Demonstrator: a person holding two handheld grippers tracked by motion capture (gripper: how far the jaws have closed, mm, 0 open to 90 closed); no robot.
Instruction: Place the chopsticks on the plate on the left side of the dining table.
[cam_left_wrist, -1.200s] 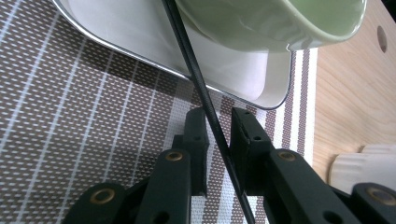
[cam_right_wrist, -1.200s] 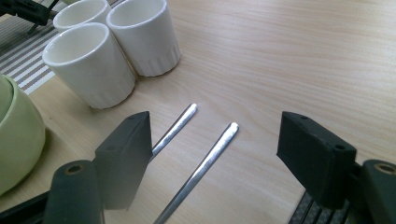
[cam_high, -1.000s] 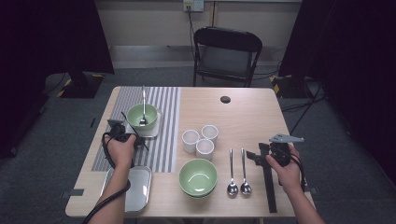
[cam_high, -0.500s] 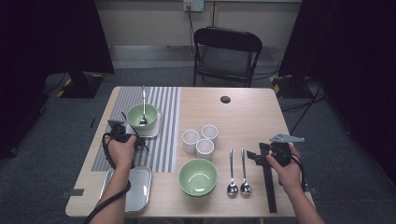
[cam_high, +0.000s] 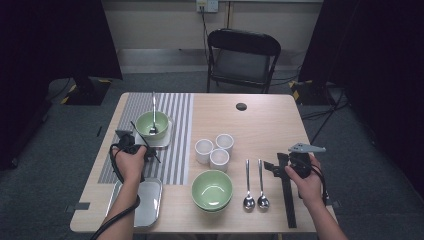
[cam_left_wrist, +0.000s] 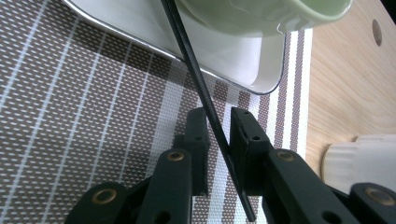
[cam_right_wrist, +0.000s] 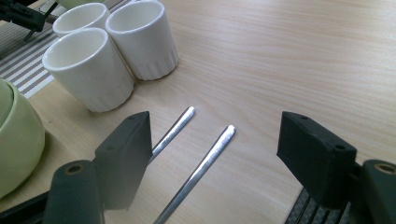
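Your left tongs (cam_left_wrist: 218, 128) pinch a thin black stick (cam_left_wrist: 198, 81) on the striped mat (cam_left_wrist: 70, 107).
Its long axis runs from 5 to 11 o'clock in the left gripper view, across the steel tray (cam_left_wrist: 252, 65); your right tongs (cam_right_wrist: 215, 140) hang spread over two spoon handles (cam_right_wrist: 205, 158) on the desk (cam_right_wrist: 289, 51).

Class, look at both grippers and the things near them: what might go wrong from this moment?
1. The thin black stick between the left gripper's jaws crosses the tray rim beside the green bowl; it may pivot or slip.
2. The right gripper stands open over two spoon handles; closing may catch both.
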